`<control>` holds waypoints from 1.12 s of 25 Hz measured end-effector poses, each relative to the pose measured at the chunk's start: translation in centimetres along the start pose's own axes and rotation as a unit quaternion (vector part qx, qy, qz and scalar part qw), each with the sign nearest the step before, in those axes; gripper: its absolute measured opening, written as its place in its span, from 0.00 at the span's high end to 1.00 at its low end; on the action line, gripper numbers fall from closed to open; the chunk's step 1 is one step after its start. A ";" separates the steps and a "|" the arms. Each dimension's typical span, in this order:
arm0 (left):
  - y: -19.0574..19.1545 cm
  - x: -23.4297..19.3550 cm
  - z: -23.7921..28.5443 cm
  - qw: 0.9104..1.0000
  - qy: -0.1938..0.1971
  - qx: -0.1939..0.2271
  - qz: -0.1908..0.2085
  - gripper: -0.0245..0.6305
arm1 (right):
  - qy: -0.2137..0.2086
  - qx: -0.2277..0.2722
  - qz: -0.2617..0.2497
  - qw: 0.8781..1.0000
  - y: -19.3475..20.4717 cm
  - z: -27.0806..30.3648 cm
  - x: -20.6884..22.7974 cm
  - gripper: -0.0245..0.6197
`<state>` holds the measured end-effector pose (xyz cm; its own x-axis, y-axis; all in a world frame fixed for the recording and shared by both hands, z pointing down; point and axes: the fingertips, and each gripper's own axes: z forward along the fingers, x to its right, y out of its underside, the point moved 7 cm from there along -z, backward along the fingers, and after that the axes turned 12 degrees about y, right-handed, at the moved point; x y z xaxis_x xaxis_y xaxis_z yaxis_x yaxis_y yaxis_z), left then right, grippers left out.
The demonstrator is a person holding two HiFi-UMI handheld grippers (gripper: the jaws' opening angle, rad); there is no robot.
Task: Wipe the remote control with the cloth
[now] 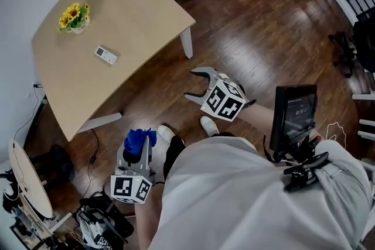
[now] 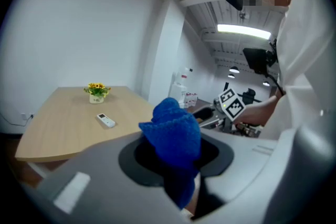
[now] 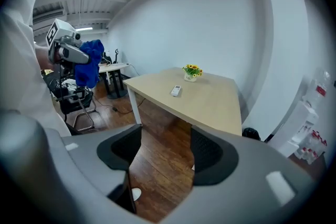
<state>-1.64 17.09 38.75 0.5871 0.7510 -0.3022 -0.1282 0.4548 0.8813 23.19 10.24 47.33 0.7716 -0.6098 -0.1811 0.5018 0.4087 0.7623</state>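
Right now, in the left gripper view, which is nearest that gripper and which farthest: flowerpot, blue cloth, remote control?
1. blue cloth, clamped in the left gripper.
2. remote control, ahead on the table.
3. flowerpot, farther back on the tabletop.

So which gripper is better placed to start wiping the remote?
Left. The left gripper is shut on the blue cloth, while the right gripper is open and empty. Both are short of the table where the remote lies.
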 end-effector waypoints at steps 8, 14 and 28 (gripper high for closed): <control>-1.4 3.9 0.7 0.998 0.038 -0.001 0.044 0.74 | 0.025 0.015 0.029 0.999 1.3 -4.9 -1.3 0.50; 0.0 6.2 -3.0 0.997 0.053 0.015 0.055 0.74 | 0.027 0.019 0.013 0.999 0.8 -7.5 -5.4 0.50; 8.0 6.4 -18.2 0.997 0.044 0.056 0.019 0.74 | 0.046 0.023 -0.024 0.998 -3.5 -12.5 -19.0 0.50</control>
<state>-13.46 34.22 37.30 0.5106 0.8077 -0.2948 -0.0560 0.3734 0.9260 11.65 28.93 40.34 0.7814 -0.5613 -0.2728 0.5220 0.3483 0.7786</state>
